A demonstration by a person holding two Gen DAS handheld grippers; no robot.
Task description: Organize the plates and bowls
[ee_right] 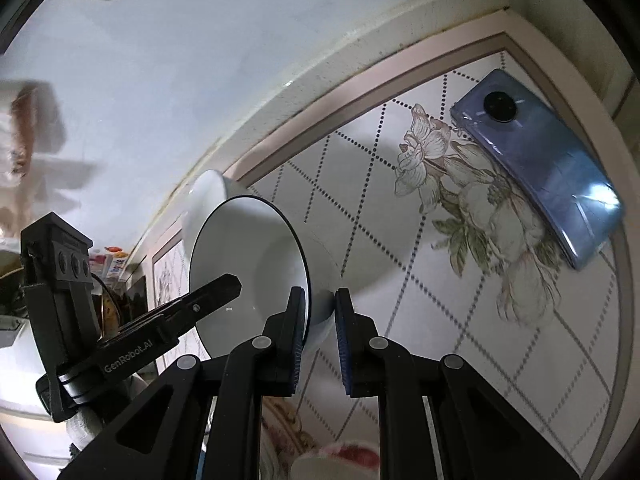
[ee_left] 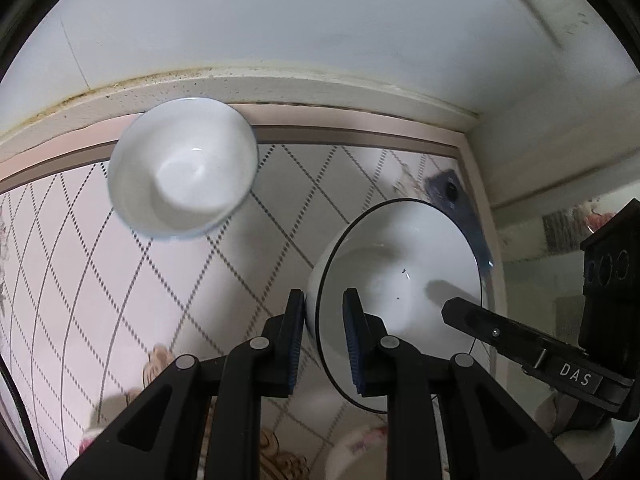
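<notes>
A white bowl with a thin dark rim (ee_left: 404, 276) is held between both grippers above the table. My left gripper (ee_left: 323, 312) is shut on its near rim, one finger inside and one outside. My right gripper (ee_right: 319, 308) is shut on the opposite rim of the same bowl (ee_right: 256, 264). A second plain white bowl (ee_left: 184, 168) stands on the patterned tabletop to the far left; it shows behind the held bowl in the right wrist view (ee_right: 208, 196). Each gripper shows in the other's view.
The tabletop (ee_right: 400, 320) has a diamond and flower pattern and meets a white wall (ee_left: 280, 20). A blue phone (ee_right: 540, 164) lies camera up near the table's corner. A flowered dish edge (ee_right: 336, 460) shows below the grippers.
</notes>
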